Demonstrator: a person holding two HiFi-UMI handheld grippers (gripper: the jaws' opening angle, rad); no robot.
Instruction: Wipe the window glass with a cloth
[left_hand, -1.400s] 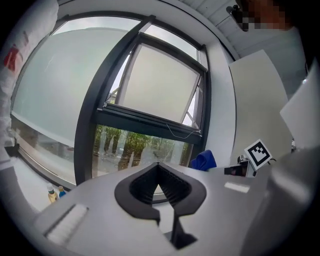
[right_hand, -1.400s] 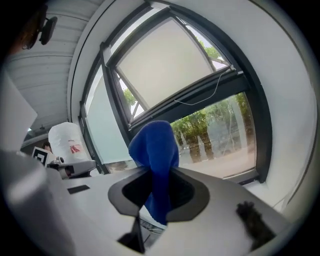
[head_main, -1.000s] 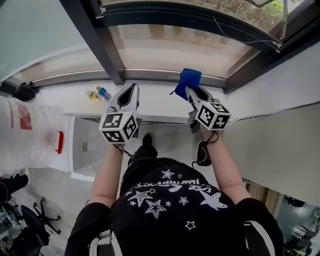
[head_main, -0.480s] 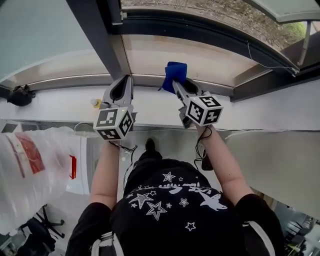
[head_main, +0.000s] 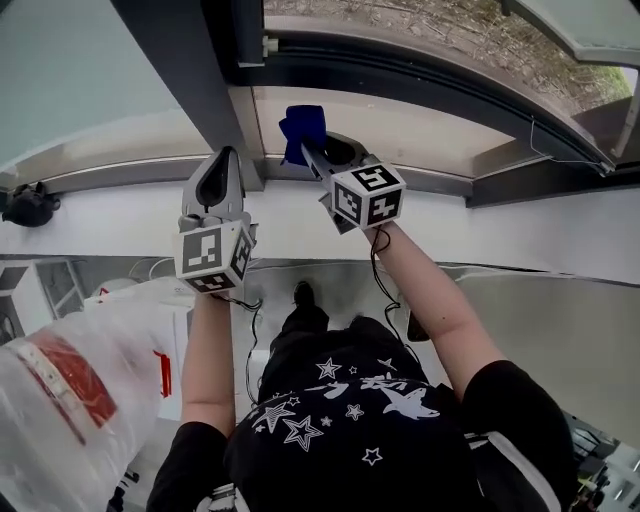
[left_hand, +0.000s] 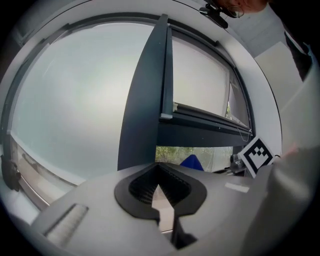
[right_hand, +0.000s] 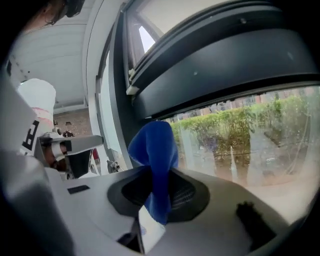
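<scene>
Cloth (head_main: 302, 128) pinched in the right tool (head_main: 312, 152) faces window glass (head_main: 400, 125) just right of the mullion (head_main: 185, 70). Left tool (head_main: 222, 172) pressed together, empty.

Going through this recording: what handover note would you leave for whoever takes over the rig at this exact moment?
Right gripper: shut on the blue cloth, held up at the lower window glass, close to the dark frame post.
Left gripper: shut, empty, above the white sill beside the post.
Done: the cloth is in the gripper and up at the pane; contact with the glass cannot be confirmed.
Left: wiping the glass.
</scene>
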